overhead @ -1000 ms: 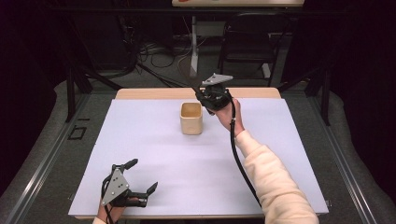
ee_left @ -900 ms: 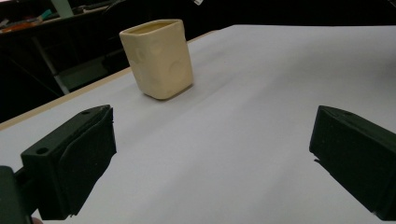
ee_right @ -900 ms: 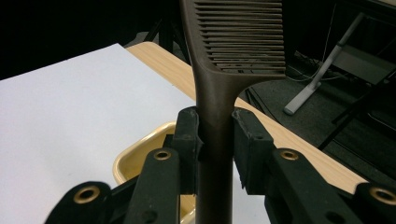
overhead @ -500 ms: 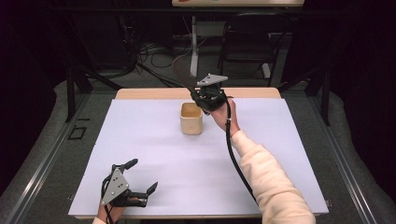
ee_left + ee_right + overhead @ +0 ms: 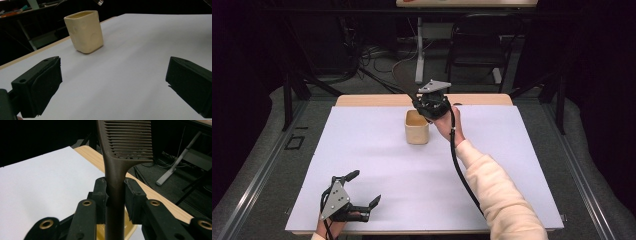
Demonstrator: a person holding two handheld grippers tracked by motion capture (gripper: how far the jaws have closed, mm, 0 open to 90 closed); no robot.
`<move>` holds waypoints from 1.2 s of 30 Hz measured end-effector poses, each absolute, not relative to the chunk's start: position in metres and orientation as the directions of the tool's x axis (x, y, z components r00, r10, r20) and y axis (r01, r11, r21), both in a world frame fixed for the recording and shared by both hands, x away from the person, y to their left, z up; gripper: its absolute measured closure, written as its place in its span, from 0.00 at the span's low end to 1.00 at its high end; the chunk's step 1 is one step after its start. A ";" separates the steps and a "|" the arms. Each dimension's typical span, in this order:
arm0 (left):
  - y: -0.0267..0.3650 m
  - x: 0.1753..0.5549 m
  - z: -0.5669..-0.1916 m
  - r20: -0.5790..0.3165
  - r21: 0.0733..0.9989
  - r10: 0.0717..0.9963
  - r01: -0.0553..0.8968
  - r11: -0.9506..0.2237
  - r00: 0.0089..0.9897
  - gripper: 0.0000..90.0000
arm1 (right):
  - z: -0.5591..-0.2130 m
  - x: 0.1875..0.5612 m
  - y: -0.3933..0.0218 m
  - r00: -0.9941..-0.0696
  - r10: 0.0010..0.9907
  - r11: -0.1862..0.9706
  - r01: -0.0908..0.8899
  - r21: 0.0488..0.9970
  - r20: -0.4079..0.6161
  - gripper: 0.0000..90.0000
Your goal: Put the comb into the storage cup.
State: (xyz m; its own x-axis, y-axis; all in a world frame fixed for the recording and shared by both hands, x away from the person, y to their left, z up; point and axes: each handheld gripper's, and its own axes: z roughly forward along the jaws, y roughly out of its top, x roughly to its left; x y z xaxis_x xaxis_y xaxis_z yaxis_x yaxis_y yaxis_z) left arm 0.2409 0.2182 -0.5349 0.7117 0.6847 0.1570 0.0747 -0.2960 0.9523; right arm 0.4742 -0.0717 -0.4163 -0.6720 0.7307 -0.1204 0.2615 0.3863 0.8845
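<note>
R gripper pinching brown comb by handle, above cream cup near table far edge. L gripper jaws spread, empty, at near-left corner.

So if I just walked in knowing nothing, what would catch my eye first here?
Probably the brown comb, clamped by its handle in the right hand-held gripper and standing up over the far middle of the white table. Right under it sits a cream cup, its only other item. Near the front left corner, the left hand-held gripper rests with its jaws wide open, holding nothing.
</note>
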 end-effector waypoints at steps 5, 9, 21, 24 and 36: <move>0.218 0.241 -0.535 0.157 0.952 0.684 0.074 -0.296 0.712 0.00 | -0.416 0.475 -0.069 -0.671 0.732 0.382 0.257 0.888 -0.120 0.81; 0.218 0.241 -0.535 0.157 0.952 0.685 0.074 -0.296 0.712 0.01 | -0.417 0.475 -0.068 -0.671 0.731 0.379 0.245 0.892 -0.126 0.81; 0.219 0.241 -0.535 0.156 0.953 0.685 0.075 -0.294 0.711 0.01 | -0.417 0.475 -0.063 -0.670 0.729 0.362 0.205 0.909 -0.140 0.81; 0.218 0.241 -0.535 0.153 0.954 0.686 0.075 -0.291 0.712 0.00 | -0.418 0.476 -0.062 -0.671 0.728 0.362 0.201 0.910 -0.141 0.81; 0.219 0.241 -0.535 0.153 0.953 0.685 0.076 -0.292 0.712 0.00 | -0.423 0.480 -0.059 -0.670 0.727 0.353 0.178 0.919 -0.149 0.81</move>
